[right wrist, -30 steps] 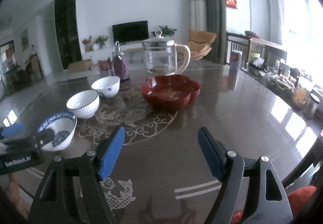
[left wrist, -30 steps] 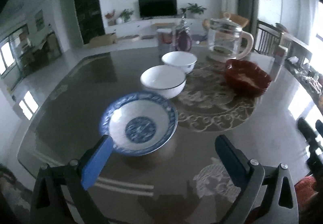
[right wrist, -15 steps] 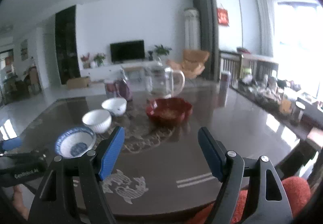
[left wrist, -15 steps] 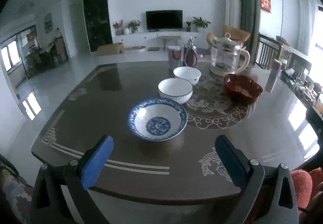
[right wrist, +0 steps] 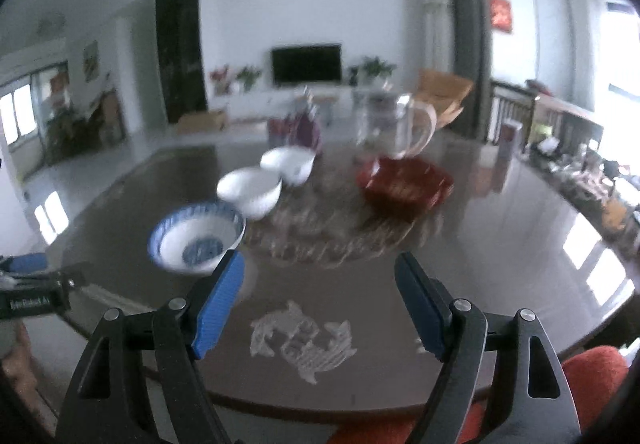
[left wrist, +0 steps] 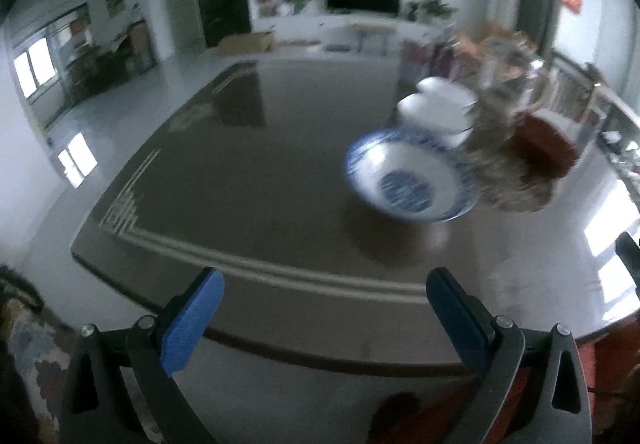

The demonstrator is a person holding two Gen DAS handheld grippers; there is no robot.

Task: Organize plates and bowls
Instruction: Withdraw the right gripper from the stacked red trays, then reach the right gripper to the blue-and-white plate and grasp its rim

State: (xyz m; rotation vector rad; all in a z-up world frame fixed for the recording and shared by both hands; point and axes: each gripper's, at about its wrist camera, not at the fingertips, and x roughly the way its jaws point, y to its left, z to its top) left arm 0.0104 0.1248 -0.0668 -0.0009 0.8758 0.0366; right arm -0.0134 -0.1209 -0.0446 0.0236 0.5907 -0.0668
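**Bowls lined up on the table, both sets of jaws open and empty**

Bowls are seen in a diagonal row on the dark glossy table [right wrist: 500,244]. Nearest the camera sits the blue-patterned bowl [right wrist: 197,237], white inside with a blue medallion at its centre. Just behind it stands a plain white bowl [right wrist: 249,191], and a second white bowl [right wrist: 287,164] is placed close behind that one; whether the bowls touch cannot be told through the blur. A red scalloped dish [right wrist: 404,182] lies to the right of the row, with a glass kettle [right wrist: 394,126] behind it.

The right gripper [right wrist: 319,286] is held above the near edge of the table, its jaws spread wide with nothing between them. The blue-patterned bowl lies ahead and to the left of the left-hand blue pad, apart from it.

In the left wrist view, the left gripper [left wrist: 325,314] is also held with its jaws wide apart and empty, over the table's near edge. The blue-patterned bowl [left wrist: 412,180] is seen well ahead of the jaws, shifted towards the right-hand pad, with the white bowls [left wrist: 438,112] behind it.
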